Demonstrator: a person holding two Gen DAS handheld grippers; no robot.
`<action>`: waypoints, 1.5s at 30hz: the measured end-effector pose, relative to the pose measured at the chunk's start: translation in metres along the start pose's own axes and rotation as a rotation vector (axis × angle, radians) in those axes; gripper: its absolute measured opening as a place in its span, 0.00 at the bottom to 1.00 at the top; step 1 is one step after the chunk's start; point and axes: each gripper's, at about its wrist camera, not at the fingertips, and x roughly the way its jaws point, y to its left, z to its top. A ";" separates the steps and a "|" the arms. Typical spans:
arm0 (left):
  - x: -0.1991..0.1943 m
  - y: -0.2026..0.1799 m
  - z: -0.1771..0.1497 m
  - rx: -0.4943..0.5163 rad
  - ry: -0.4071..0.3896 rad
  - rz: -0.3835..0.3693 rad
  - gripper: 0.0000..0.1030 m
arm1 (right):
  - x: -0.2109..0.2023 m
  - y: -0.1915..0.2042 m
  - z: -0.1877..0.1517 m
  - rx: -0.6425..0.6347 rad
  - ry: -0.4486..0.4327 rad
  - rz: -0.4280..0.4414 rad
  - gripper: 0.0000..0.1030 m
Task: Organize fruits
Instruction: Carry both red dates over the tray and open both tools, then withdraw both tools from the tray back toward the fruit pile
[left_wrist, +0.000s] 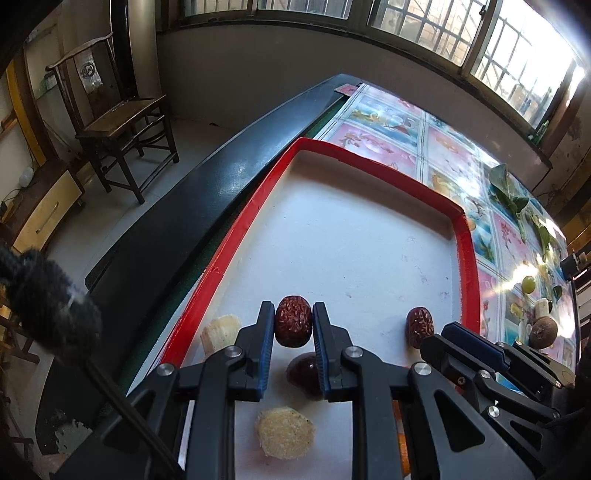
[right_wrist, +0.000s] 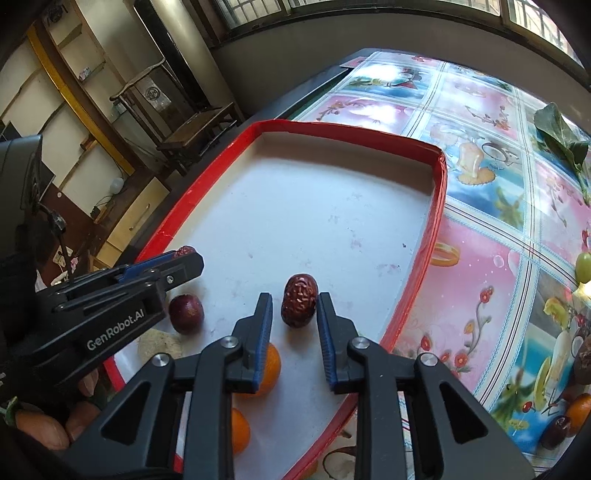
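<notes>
Now left hand-held gripper (left_wrist: 294, 325) clamps red date (left_wrist: 293, 321); right hand-held gripper (right_wrist: 294, 314) spread, straddling second date (right_wrist: 299, 305).

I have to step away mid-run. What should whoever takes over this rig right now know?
Left tool: shut on a red date, just above the tray floor.
Right tool: open, its fingers either side of a second red date lying in the red-rimmed tray.
Already in the tray: dark plum, two oranges, two pale chunks.
Left to move, out on the tablecloth: green grape, an orange and some dark fruits.
</notes>
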 end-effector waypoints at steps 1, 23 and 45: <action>-0.005 -0.001 -0.001 -0.002 -0.009 -0.006 0.19 | -0.006 -0.001 -0.001 0.006 -0.010 0.007 0.28; -0.048 -0.100 -0.049 0.172 -0.023 -0.176 0.28 | -0.130 -0.097 -0.107 0.241 -0.154 -0.018 0.30; -0.051 -0.170 -0.094 0.341 0.052 -0.233 0.28 | -0.173 -0.167 -0.156 0.404 -0.220 -0.079 0.30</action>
